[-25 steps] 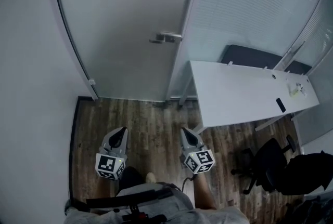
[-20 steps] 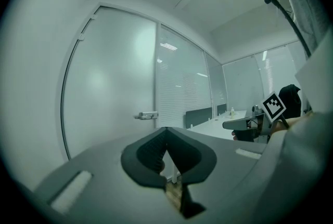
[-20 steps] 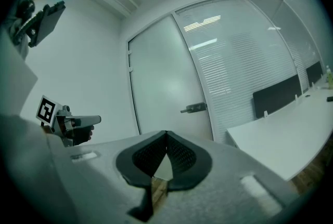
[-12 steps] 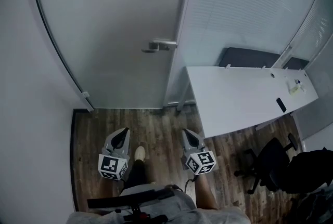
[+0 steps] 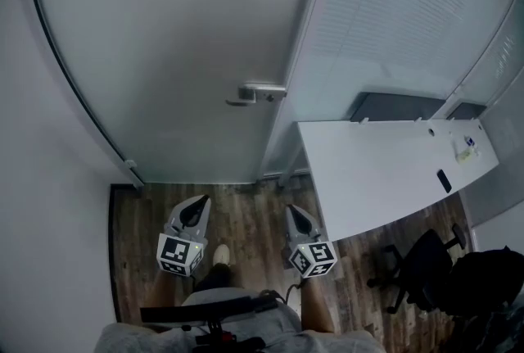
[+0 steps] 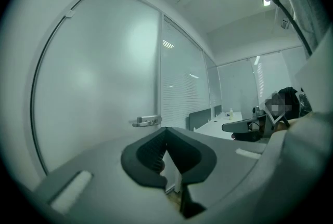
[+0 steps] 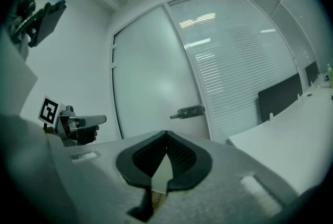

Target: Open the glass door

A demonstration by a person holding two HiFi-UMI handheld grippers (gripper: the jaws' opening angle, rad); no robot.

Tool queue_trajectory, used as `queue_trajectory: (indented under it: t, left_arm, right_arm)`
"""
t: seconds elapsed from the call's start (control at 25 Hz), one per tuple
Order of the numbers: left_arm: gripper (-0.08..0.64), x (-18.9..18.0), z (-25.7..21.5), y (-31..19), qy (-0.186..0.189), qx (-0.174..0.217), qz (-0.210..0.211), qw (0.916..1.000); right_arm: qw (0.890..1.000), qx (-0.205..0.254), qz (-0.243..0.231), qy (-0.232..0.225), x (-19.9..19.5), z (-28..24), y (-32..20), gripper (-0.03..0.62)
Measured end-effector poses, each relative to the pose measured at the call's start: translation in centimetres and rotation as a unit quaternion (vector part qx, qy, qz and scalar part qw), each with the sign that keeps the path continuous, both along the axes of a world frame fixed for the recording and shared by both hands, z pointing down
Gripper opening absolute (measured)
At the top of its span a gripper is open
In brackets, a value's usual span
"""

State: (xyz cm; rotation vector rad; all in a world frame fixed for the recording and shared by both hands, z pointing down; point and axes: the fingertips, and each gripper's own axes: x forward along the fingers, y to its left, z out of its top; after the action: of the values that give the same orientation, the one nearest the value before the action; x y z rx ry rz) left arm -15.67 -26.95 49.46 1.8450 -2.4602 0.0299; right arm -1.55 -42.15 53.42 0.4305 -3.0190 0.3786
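Glass door [image 5: 180,56] stands shut straight ahead, so opening has not begun. Left gripper [image 5: 201,204] and right gripper [image 5: 293,212] are both clenched on nothing, well short of the lever handle [image 5: 260,92]. Only the head view shows the white desk [image 5: 385,171] and office chair [image 5: 426,261]; only the right gripper view shows the door's hinges [image 7: 113,65].

white desk [image 5: 368,179]: right | black phone [image 5: 443,180]: on desk | office chair [image 5: 419,257]: beside desk

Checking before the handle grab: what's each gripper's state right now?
Left gripper: closed, empty.
Right gripper: closed, empty.
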Motion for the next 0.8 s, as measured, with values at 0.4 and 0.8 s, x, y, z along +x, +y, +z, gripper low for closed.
queue_trajectory:
  t: [0.4,0.8]
  left_arm:
    - [0.005,-6.5,-0.3,-6.4,-0.030,-0.009,0.058,0.9978]
    - [0.036,-12.4,0.0,-13.3,-0.090,-0.035,0.123,0.9877]
  right_arm:
    - [0.999,-0.002,0.043,-0.006,-4.9,-0.3,-3.1,0.002]
    - [0.994,-0.011,0.112,-0.005,-4.6,0.7,-5.3,0.002]
